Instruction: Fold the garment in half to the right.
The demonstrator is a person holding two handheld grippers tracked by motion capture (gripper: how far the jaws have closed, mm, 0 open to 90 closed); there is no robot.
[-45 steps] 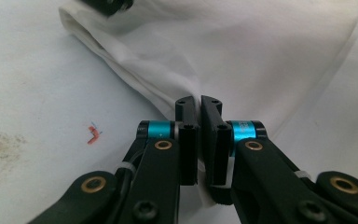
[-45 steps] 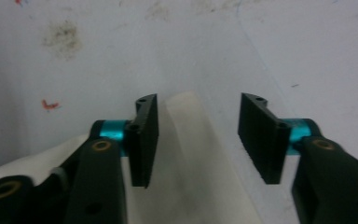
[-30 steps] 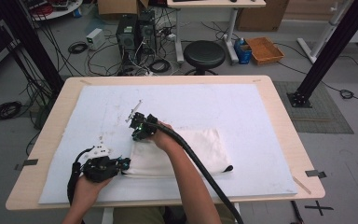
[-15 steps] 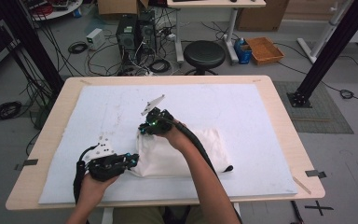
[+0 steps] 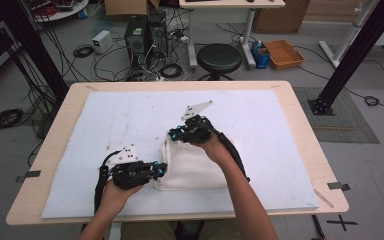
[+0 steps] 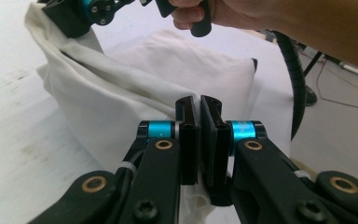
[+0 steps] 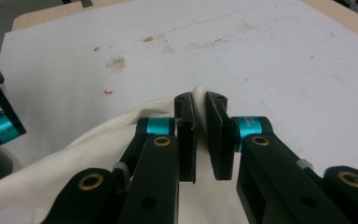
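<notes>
While the table (image 5: 300,130) takes up most of the high view, I log it first: pale wood rim, rounded corners, topped by a large white sheet (image 5: 260,120) that leaves a narrow wood border on all sides. Faint brown smudges and small red flecks mark the sheet's left half. Its far half and right side are bare, so I have open room there; the near edge is crowded by both forearms.

Next in size, the white cloth (image 5: 195,167) lies near the sheet's centre, slightly toward the near edge. It is soft, matte fabric, folded into a rough rectangle with creased, puffed edges. Its far-left corner is lifted into a peak and its near-left corner is drawn out leftward.

Right gripper (image 7: 200,135): black jaws with cyan collars, nearly pressed together, a thin slit between them, pinching the cloth's raised far-left corner, with a fold of fabric poking out past the tips. From above I see it at the cloth's far edge, grey three-cornered plate on top.

Left gripper (image 6: 199,140): jaws almost closed, pads parallel, clamped on the cloth's near-left edge; fabric fans away from the tips in taut folds. Its cable loops off the hand toward the near table edge.

The two grippers are near each other, at adjacent corners of the cloth.
</notes>
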